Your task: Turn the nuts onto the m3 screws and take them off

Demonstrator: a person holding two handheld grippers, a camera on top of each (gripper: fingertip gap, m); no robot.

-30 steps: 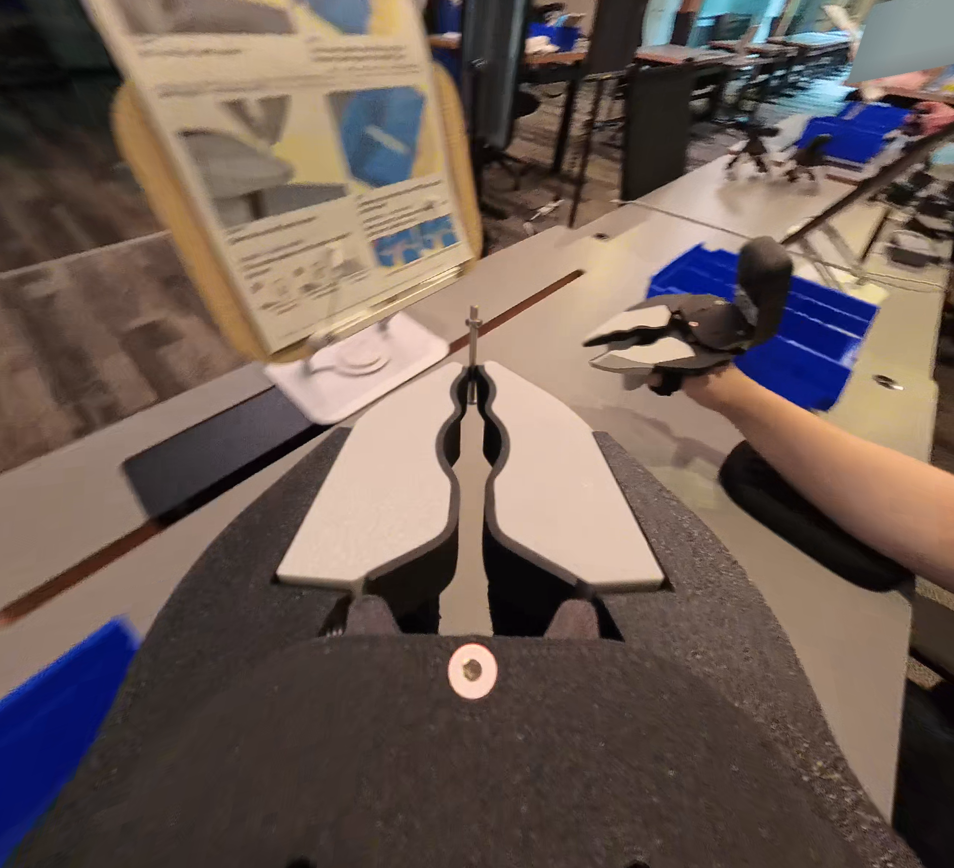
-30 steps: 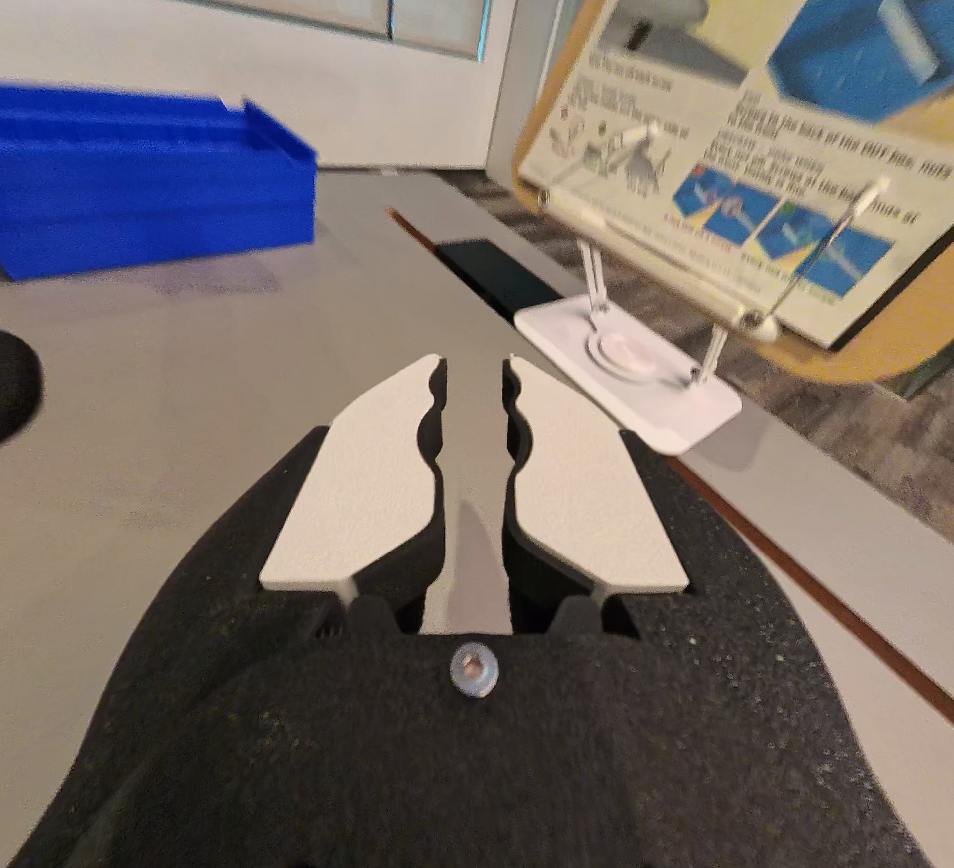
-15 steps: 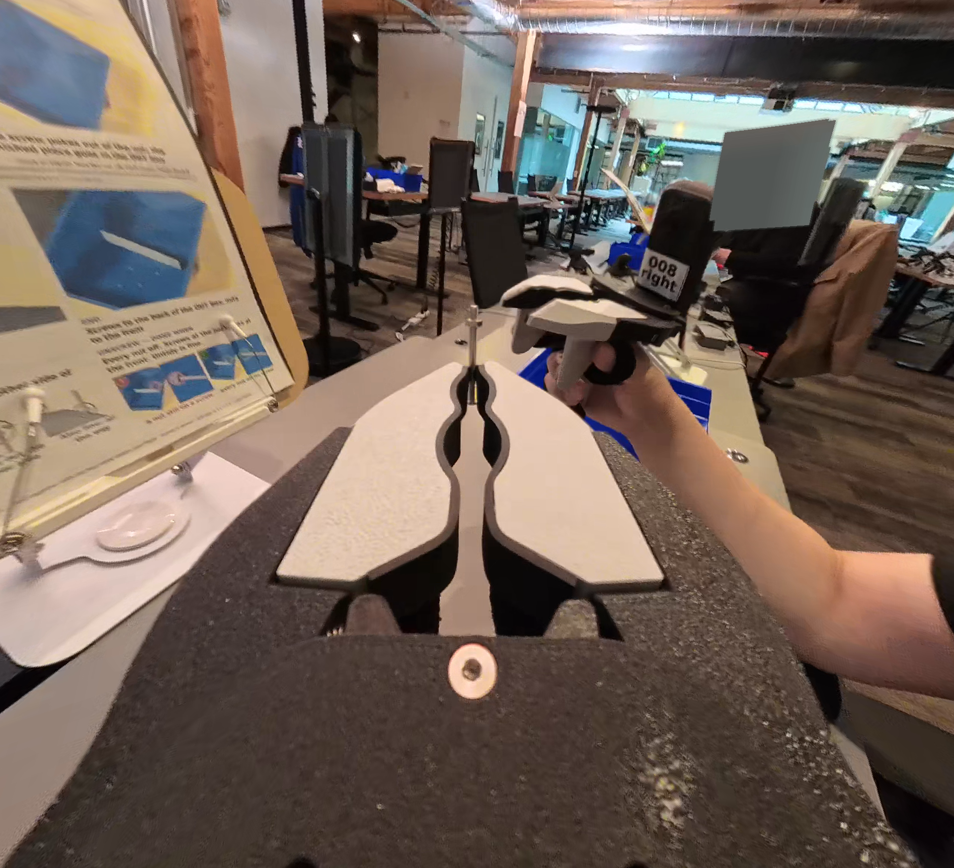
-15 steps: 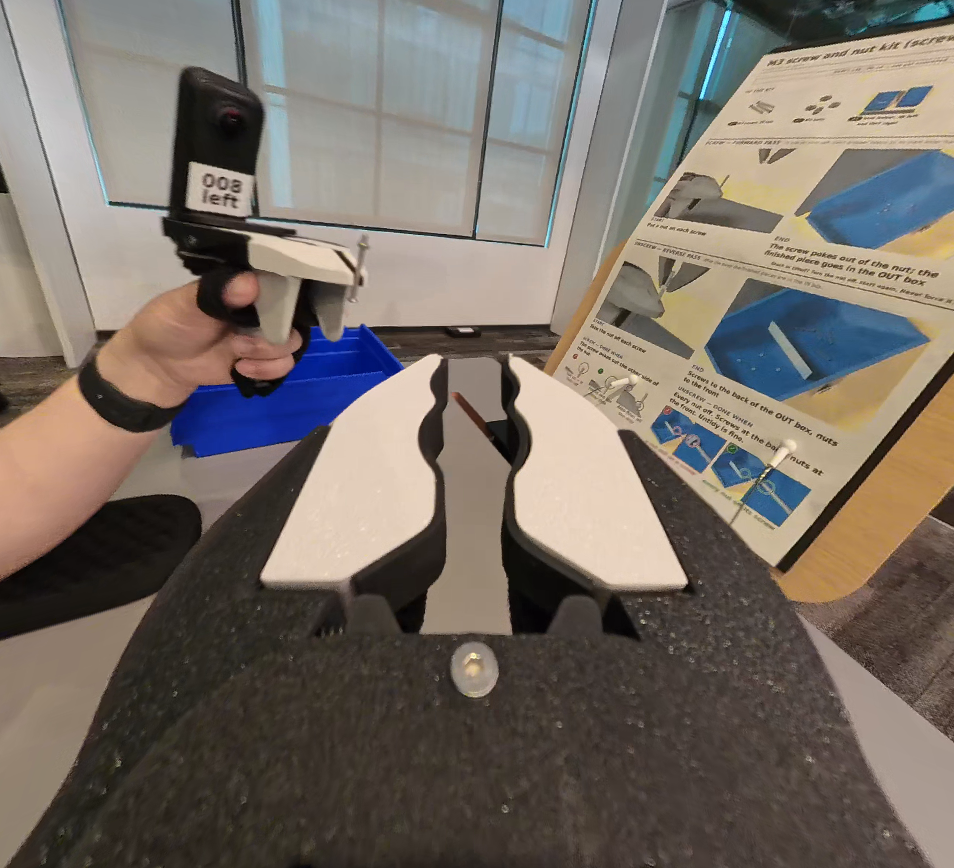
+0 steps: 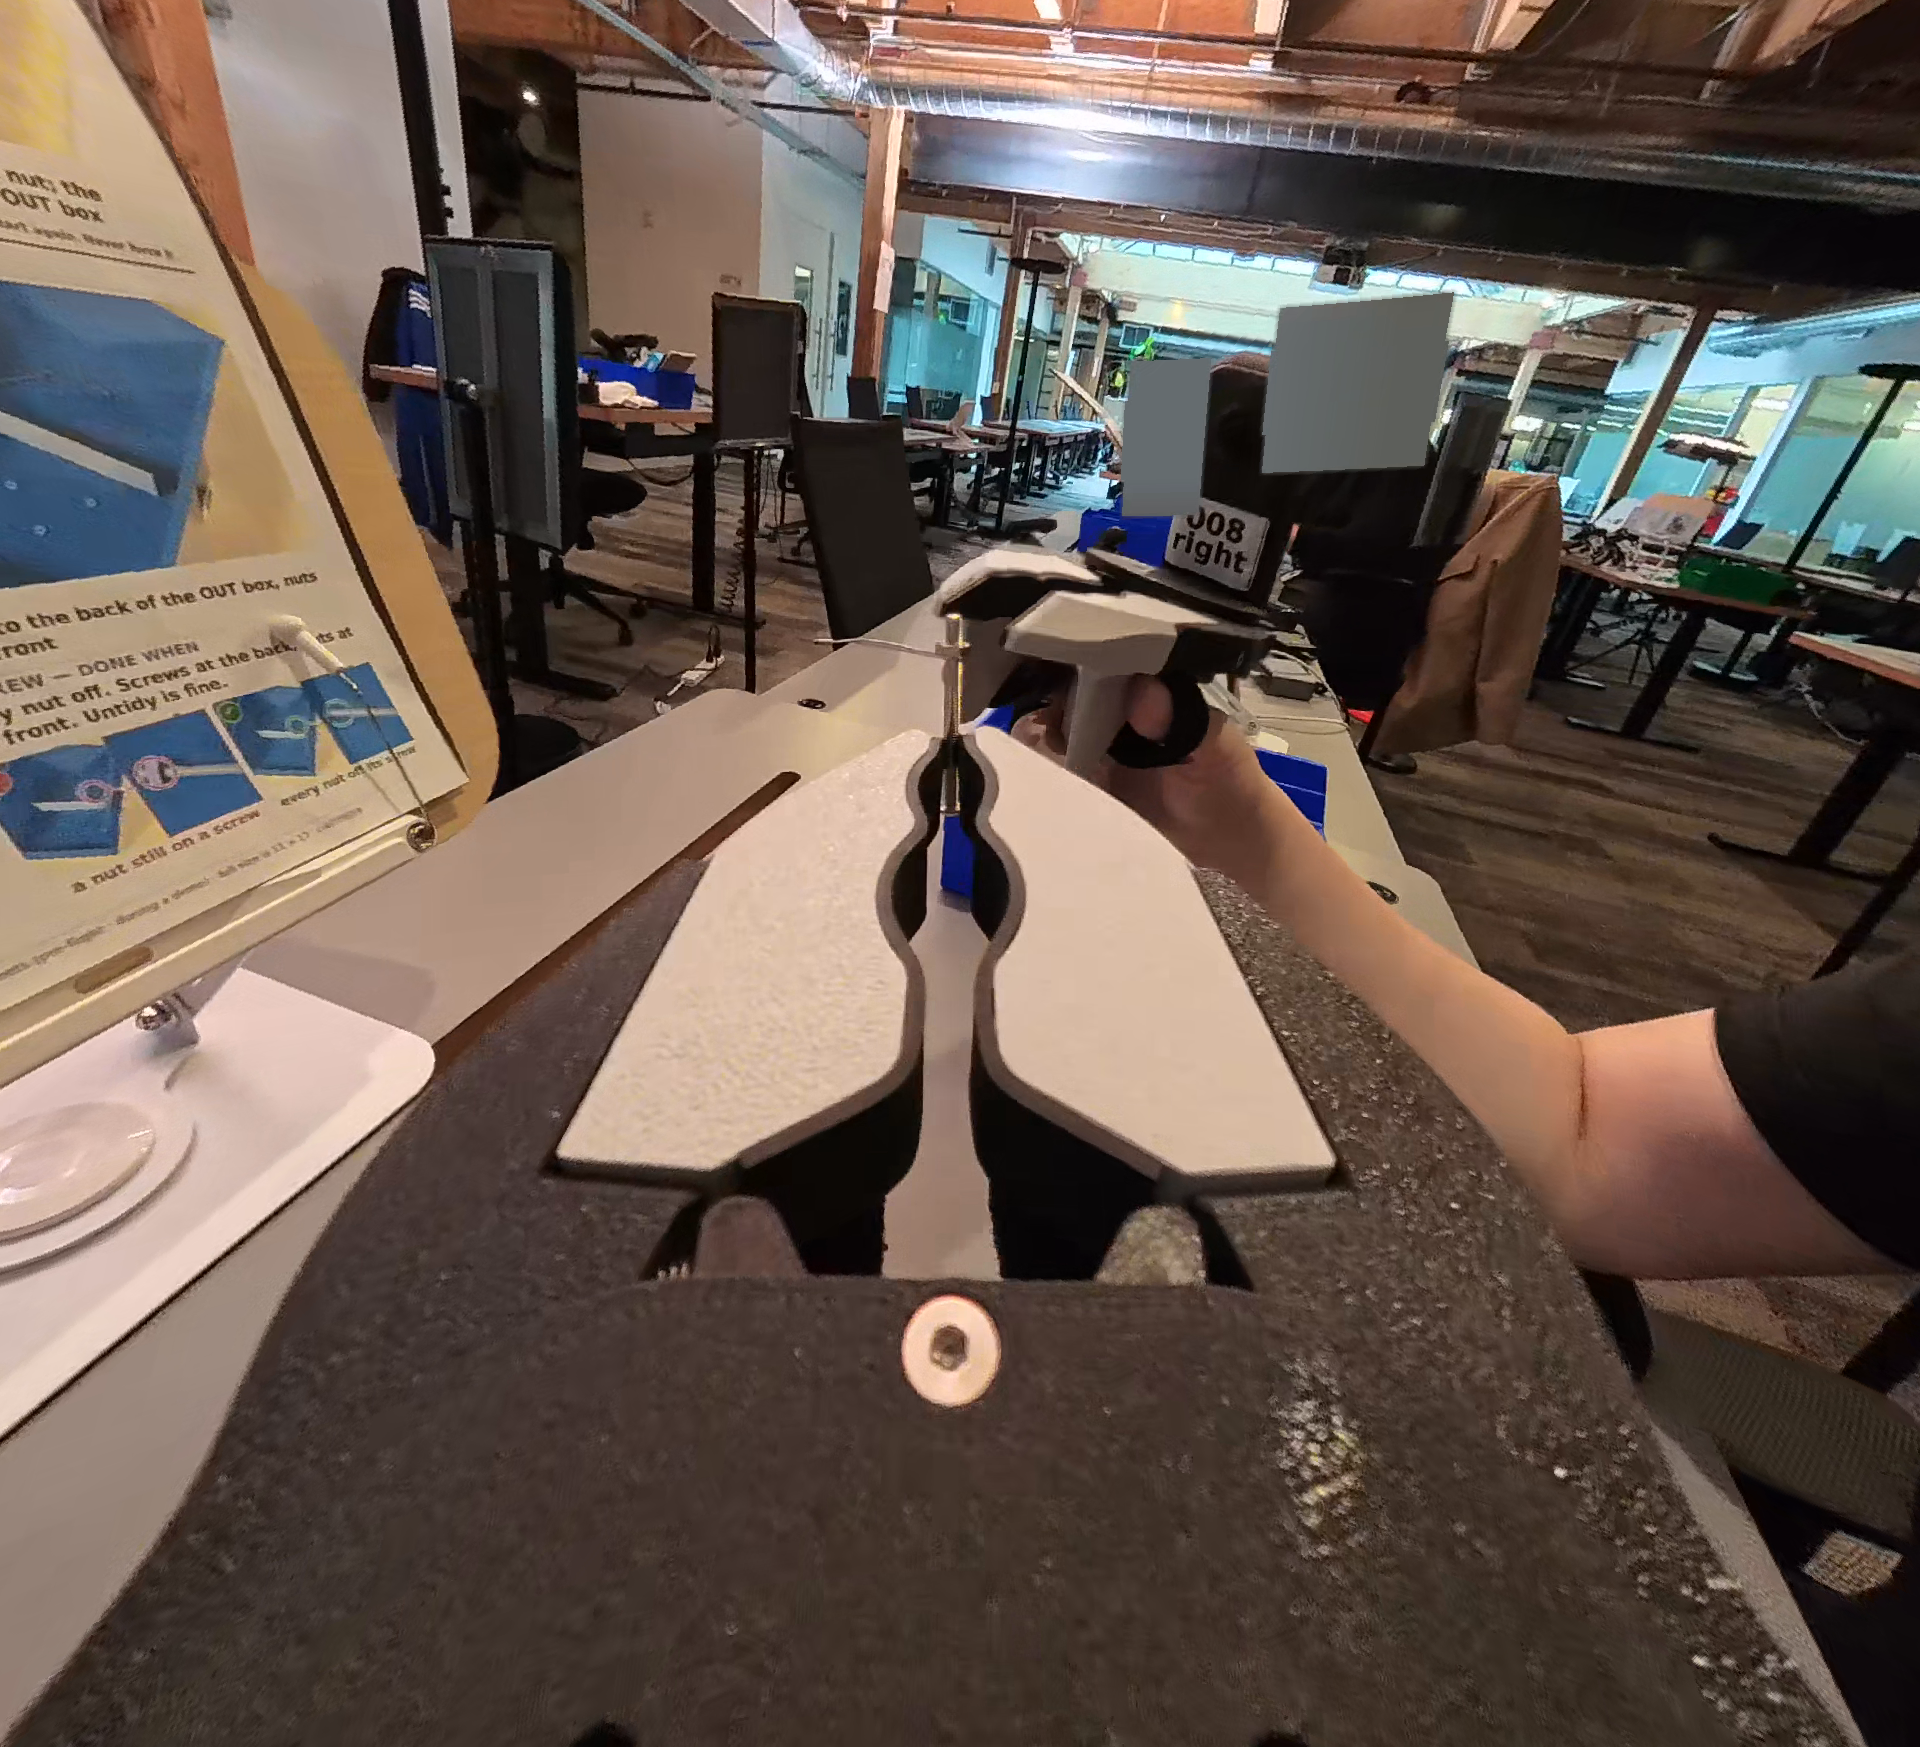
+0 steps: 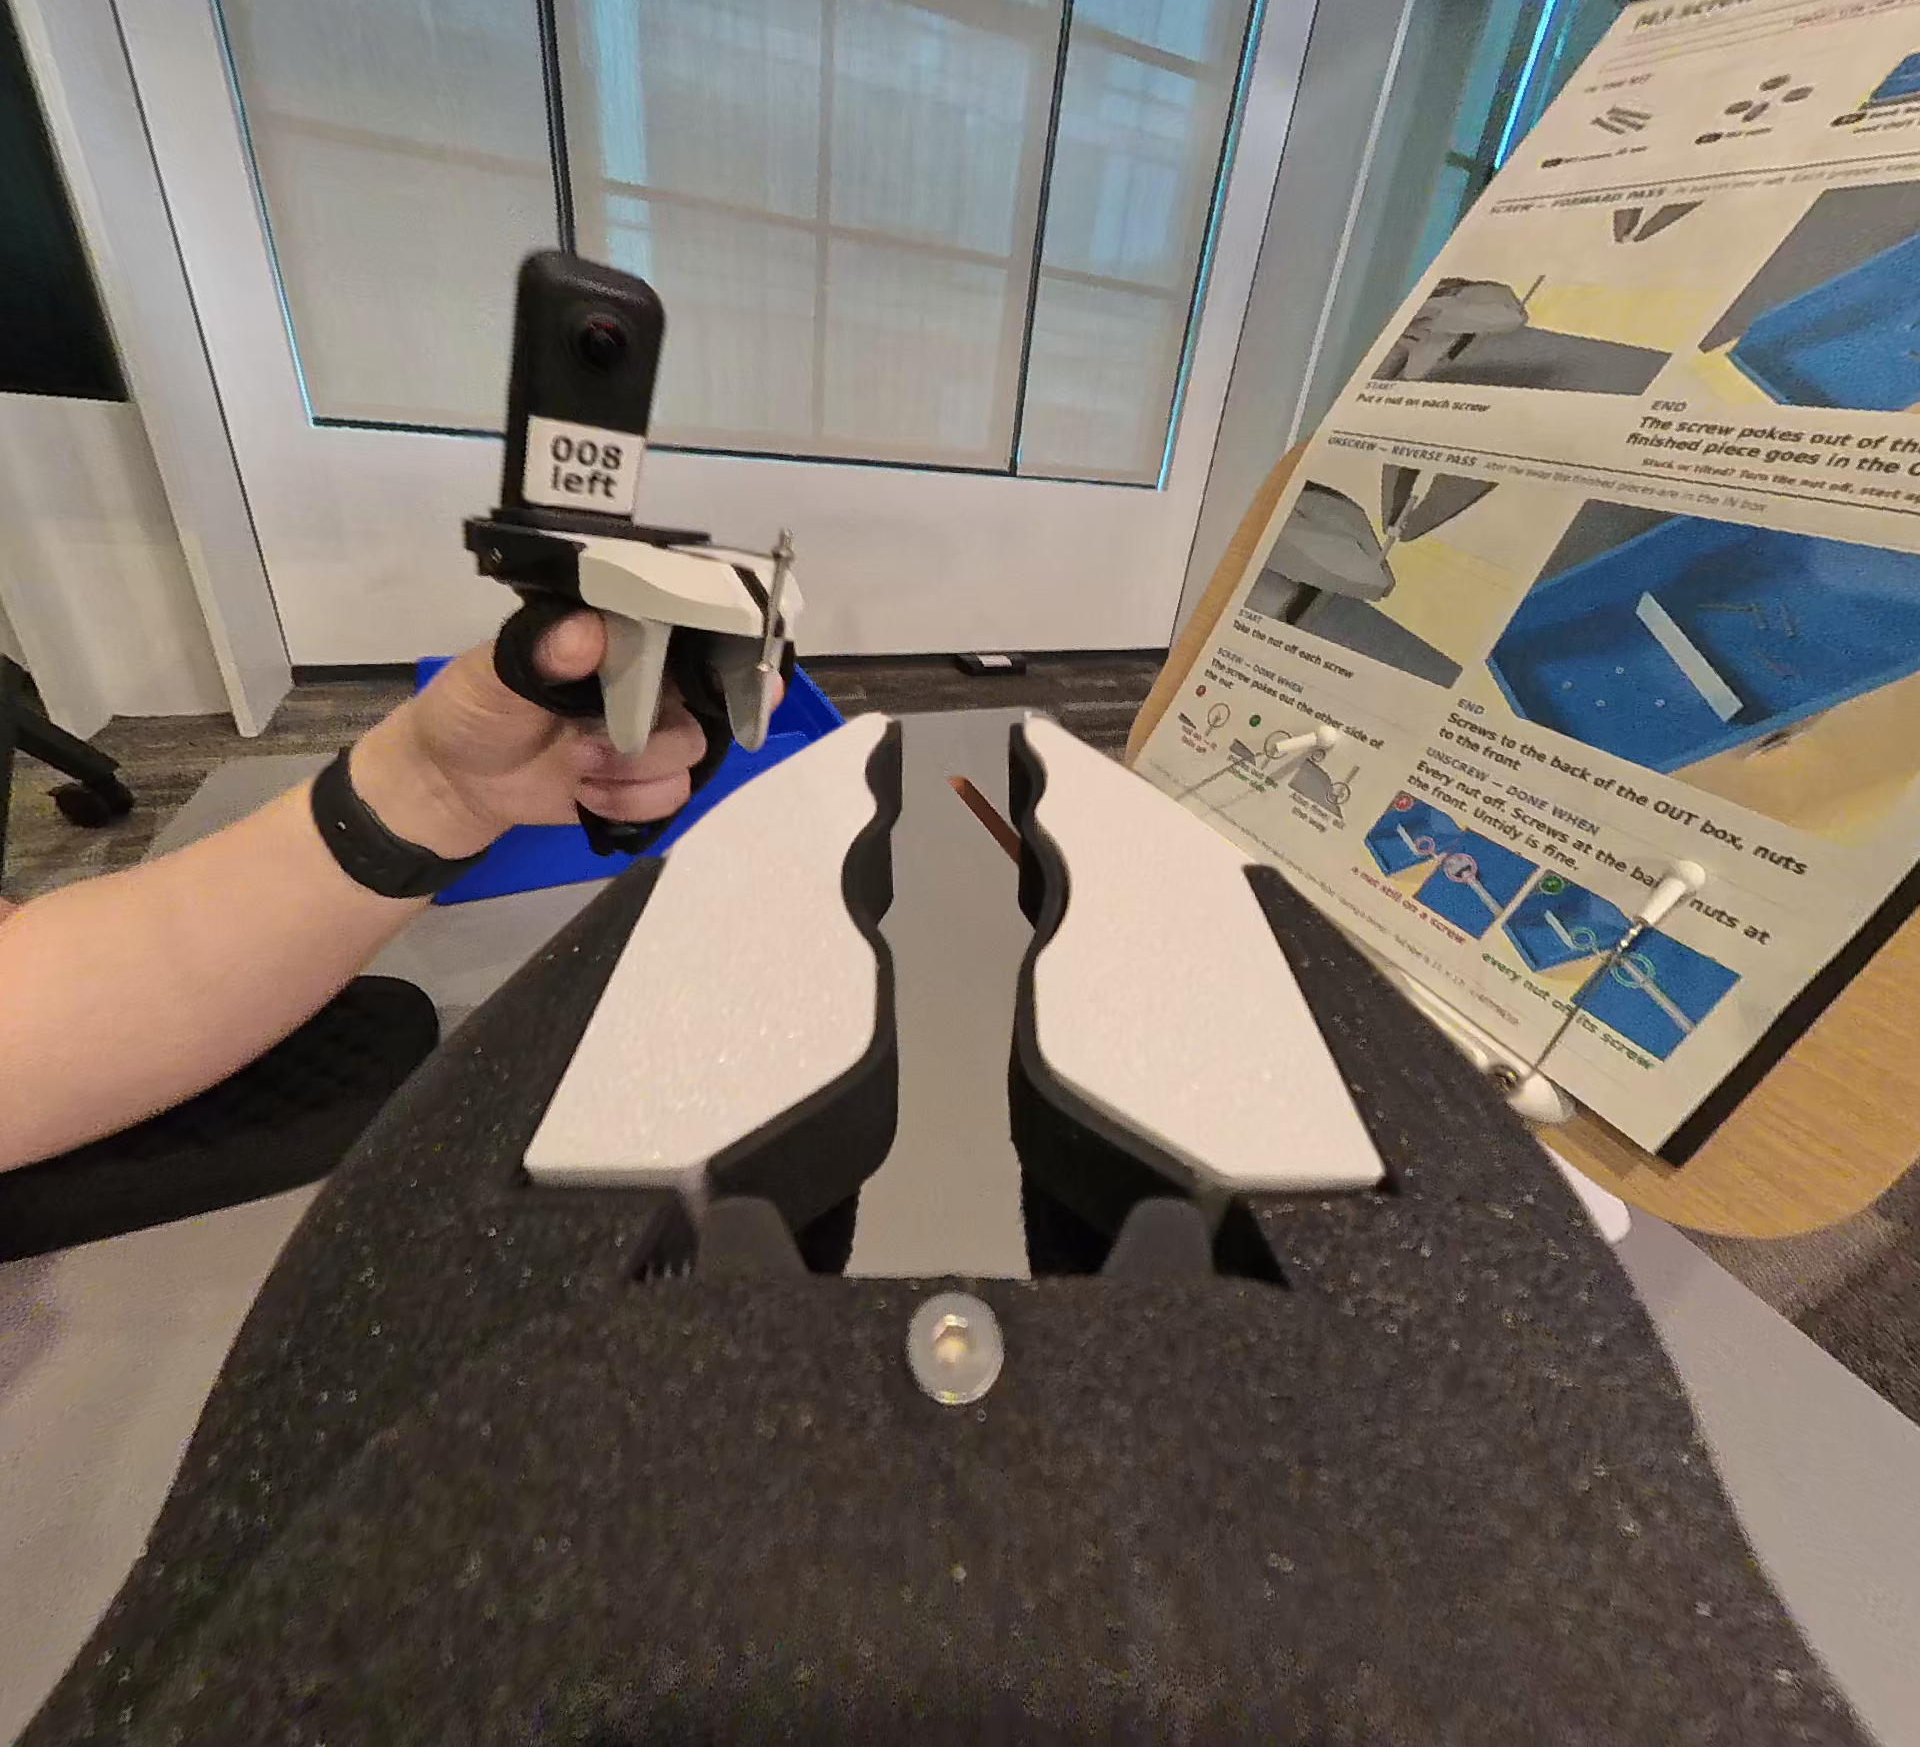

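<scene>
My left gripper is shut on a thin metal m3 screw, which stands upright out of its tips. A small thicker collar, maybe a nut, sits near the screw's top. My right gripper, held in a hand, hovers just right of the screw's upper end, with its fingers apart. In the right wrist view my right gripper is open and empty. That view shows the left gripper up and to the left, raised off the table with the screw across its tips.
An instruction board on a white stand leans at the table's edge. A blue bin lies behind the left hand, another behind the right. A black arm pad rests on the grey table. Across from one pair of fingers to the other is roughly 9 cm.
Both grippers have lifted off the table and levelled out. The right gripper has come in close to the top of the screw. The left gripper has kept its hold on the screw.
</scene>
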